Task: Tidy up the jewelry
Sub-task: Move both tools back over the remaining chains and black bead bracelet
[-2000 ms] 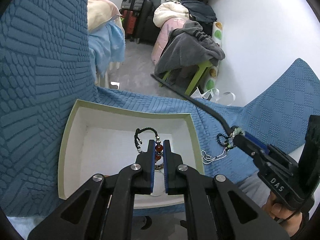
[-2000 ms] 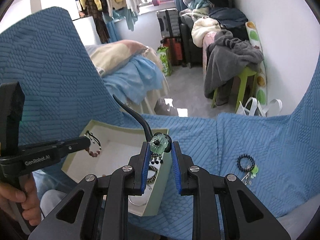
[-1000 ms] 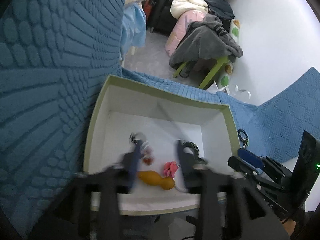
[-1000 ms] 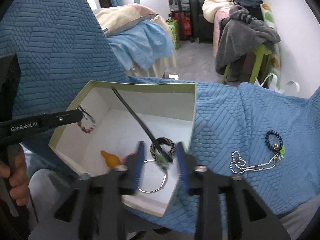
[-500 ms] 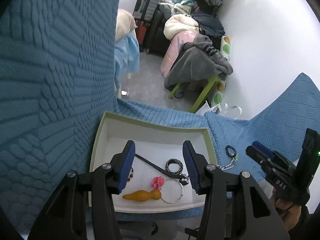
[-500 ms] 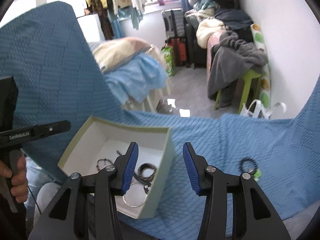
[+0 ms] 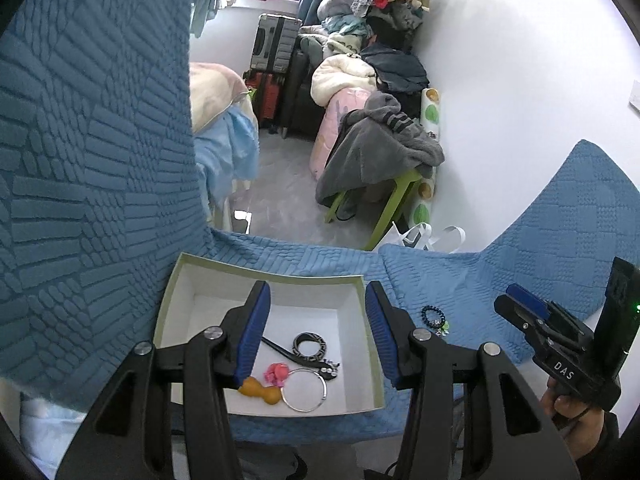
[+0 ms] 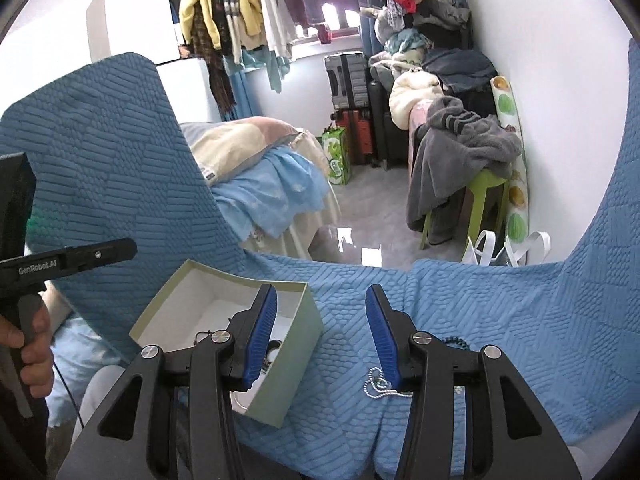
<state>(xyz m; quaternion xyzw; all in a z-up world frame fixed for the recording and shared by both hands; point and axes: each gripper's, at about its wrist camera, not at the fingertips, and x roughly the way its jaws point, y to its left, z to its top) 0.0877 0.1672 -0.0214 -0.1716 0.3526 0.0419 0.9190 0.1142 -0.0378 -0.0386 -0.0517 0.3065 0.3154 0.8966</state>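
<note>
A pale green box [image 7: 168, 304] with a white inside sits on the blue quilt. It holds a black hair stick [image 7: 280, 350], a patterned bangle [image 7: 309, 343], a silver ring [image 7: 306, 391], a pink flower [image 7: 277, 373] and an orange gourd [image 7: 260, 391]. My left gripper [image 7: 317, 320] is open and empty above the box. A dark bead bracelet [image 7: 434, 317] lies on the quilt right of the box. My right gripper [image 8: 321, 328] is open and empty, between the box [image 8: 296, 354] and a silver ball chain [image 8: 378, 386].
The blue quilt [image 8: 500, 312] drapes over the person's lap and rises at both sides. Beyond it are a bed [image 8: 256, 168], suitcases [image 8: 352, 92], a green stool with grey clothes [image 8: 460, 152] and a white wall.
Both grippers opened and dropped their pieces into the box: the left its beaded bracelet, the right the flower hair stick. Both then lifted back, and the right swung right toward the quilt.
</note>
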